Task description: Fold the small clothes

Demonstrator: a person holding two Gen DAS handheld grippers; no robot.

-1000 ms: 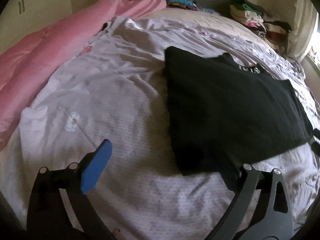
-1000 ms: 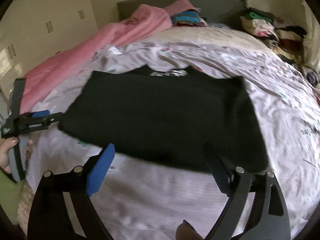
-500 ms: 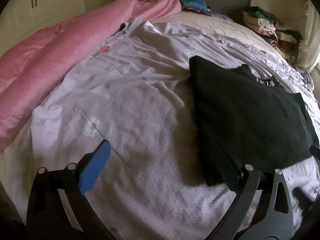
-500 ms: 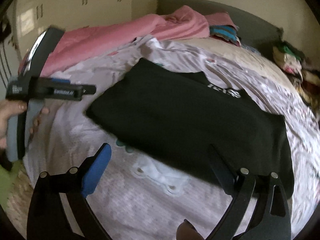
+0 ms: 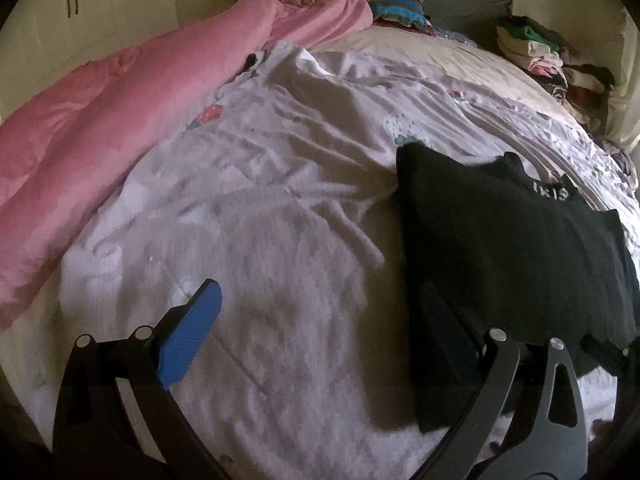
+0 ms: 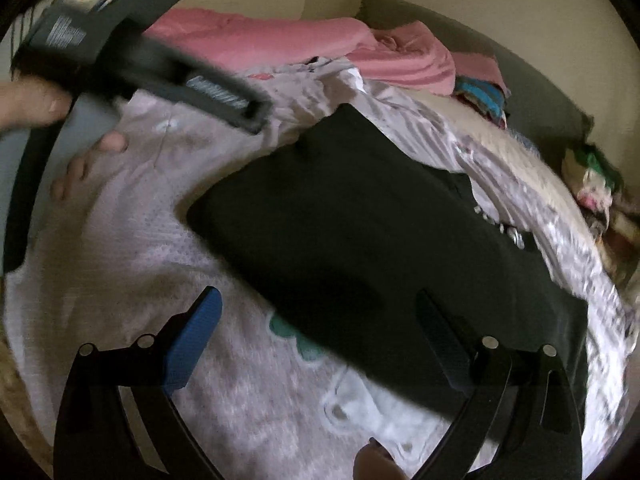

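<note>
Black garment (image 5: 508, 248) lies on pale bedsheet (image 5: 280, 240), seemingly folded, beside pink duvet (image 5: 100, 120).

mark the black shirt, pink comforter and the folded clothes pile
black shirt (image 5: 500, 248), left wrist view, middle of its body.
pink comforter (image 5: 100, 128), left wrist view, broad middle.
folded clothes pile (image 5: 544, 56), left wrist view, upper layers.

My left gripper (image 5: 320, 320) hangs wide apart above the pale bedsheet (image 5: 260, 208). The folded black shirt (image 5: 508, 248) lies at my right finger (image 5: 444, 332).
</note>
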